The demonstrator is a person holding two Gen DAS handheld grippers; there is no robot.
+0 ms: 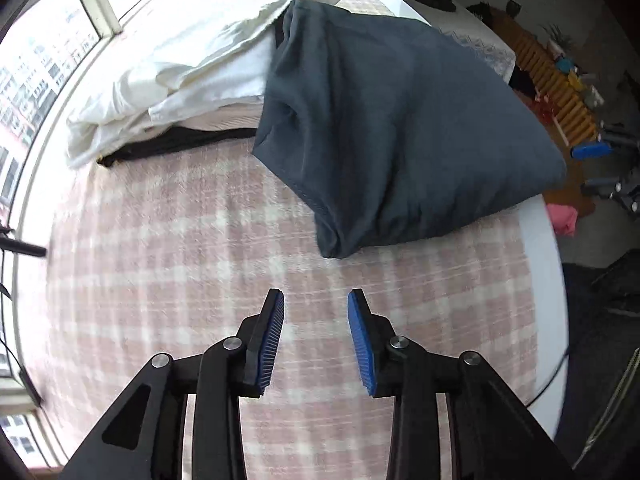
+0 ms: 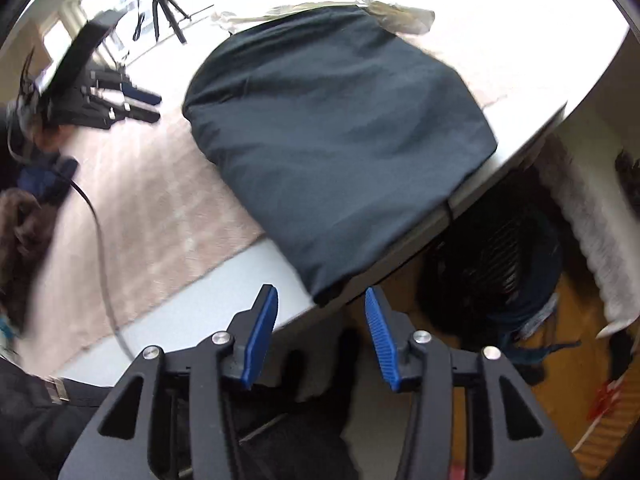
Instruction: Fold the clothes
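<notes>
Left wrist view: sits behind the left gripper [image 1: 316,336], looks down and forward across the checked cloth [image 1: 160,264] toward the windows [image 1: 48,60]; close above the table.
Right wrist view: sits behind the right gripper [image 2: 320,334], hangs past the table edge [image 2: 400,276], looks down and back across the table, floor showing below; close.
Shared: both catch the dark garment [image 1: 400,120], also [image 2: 340,140], from opposite sides, plus the pale clothes [image 1: 180,76] behind it.
Cross-sighting: left view spots the right gripper [image 1: 600,168] at far right; right view spots the left gripper [image 2: 132,104] at upper left.
</notes>
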